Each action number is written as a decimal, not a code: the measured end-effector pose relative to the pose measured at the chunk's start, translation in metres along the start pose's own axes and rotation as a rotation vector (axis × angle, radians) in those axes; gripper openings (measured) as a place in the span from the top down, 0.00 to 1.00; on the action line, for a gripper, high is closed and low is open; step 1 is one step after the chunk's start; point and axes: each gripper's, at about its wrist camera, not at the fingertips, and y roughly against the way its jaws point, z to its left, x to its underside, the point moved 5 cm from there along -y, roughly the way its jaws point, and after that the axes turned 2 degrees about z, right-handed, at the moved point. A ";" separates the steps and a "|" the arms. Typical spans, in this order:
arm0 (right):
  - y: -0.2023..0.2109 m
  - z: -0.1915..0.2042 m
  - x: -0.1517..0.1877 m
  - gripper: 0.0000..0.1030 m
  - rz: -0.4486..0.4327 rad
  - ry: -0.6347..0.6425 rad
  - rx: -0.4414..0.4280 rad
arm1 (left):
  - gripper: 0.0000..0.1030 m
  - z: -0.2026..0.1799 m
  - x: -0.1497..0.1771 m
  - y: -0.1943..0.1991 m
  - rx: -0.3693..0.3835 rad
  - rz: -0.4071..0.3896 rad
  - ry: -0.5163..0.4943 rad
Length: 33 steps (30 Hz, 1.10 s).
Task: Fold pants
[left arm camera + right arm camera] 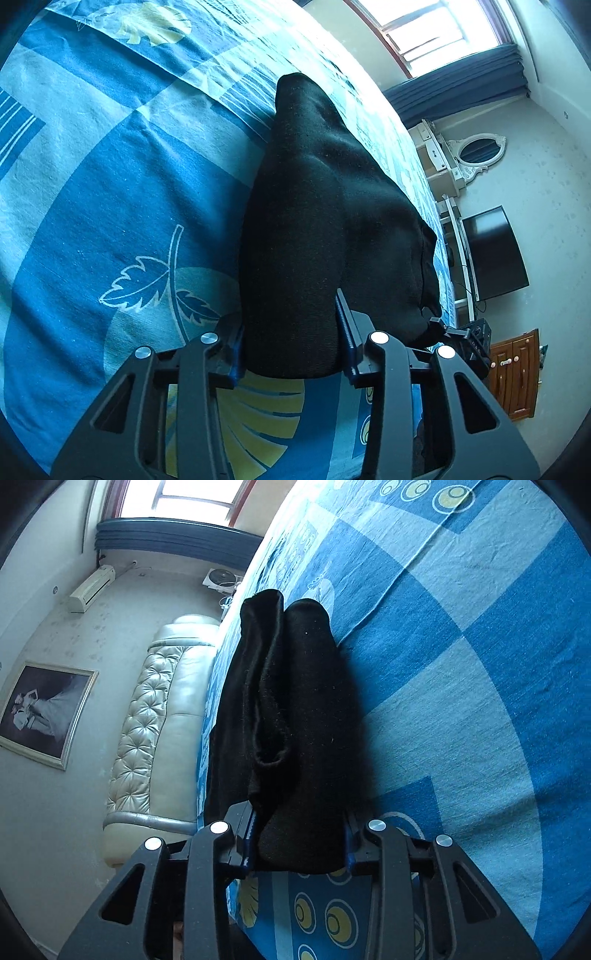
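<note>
Black pants point(321, 206) lie folded lengthwise on a blue patterned bedsheet point(110, 184). In the left wrist view my left gripper point(291, 332) is shut on the near end of the pants, the cloth bunched between both jaws. The other gripper's tip point(439, 325) shows at the pants' right corner. In the right wrist view the pants point(295, 709) stretch away as a thick layered roll, one hem opening facing me. My right gripper point(299, 834) is shut on their near end, the fabric filling the gap between the jaws.
The bed point(480, 664) fills most of both views. A padded cream headboard point(159, 720) and a framed picture point(44, 712) stand left in the right wrist view. A dark TV point(495, 251), white dresser with mirror point(476, 155), wooden cabinet point(517, 380) and window point(428, 29) show in the left wrist view.
</note>
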 end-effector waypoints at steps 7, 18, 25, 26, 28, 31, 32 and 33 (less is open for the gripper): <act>0.015 0.004 0.022 0.67 0.015 0.000 -0.015 | 0.65 -0.015 0.011 0.015 -0.104 0.004 -0.056; 0.037 -0.013 0.058 0.67 0.046 -0.032 -0.021 | 0.65 -0.019 0.055 0.037 -0.177 0.022 -0.125; 0.036 -0.013 0.061 0.67 0.044 -0.036 -0.016 | 0.65 -0.016 0.061 0.039 -0.178 0.022 -0.131; 0.036 -0.012 0.060 0.67 0.044 -0.035 -0.015 | 0.65 -0.016 0.060 0.038 -0.178 0.023 -0.130; 0.036 -0.012 0.060 0.67 0.044 -0.036 -0.015 | 0.65 -0.018 0.060 0.037 -0.176 0.022 -0.130; 0.036 -0.013 0.060 0.67 0.045 -0.036 -0.016 | 0.65 -0.018 0.062 0.038 -0.176 0.021 -0.133; 0.036 -0.013 0.060 0.67 0.045 -0.037 -0.016 | 0.65 -0.018 0.062 0.038 -0.175 0.022 -0.133; 0.036 -0.013 0.060 0.67 0.045 -0.036 -0.016 | 0.64 -0.018 0.062 0.038 -0.174 0.022 -0.132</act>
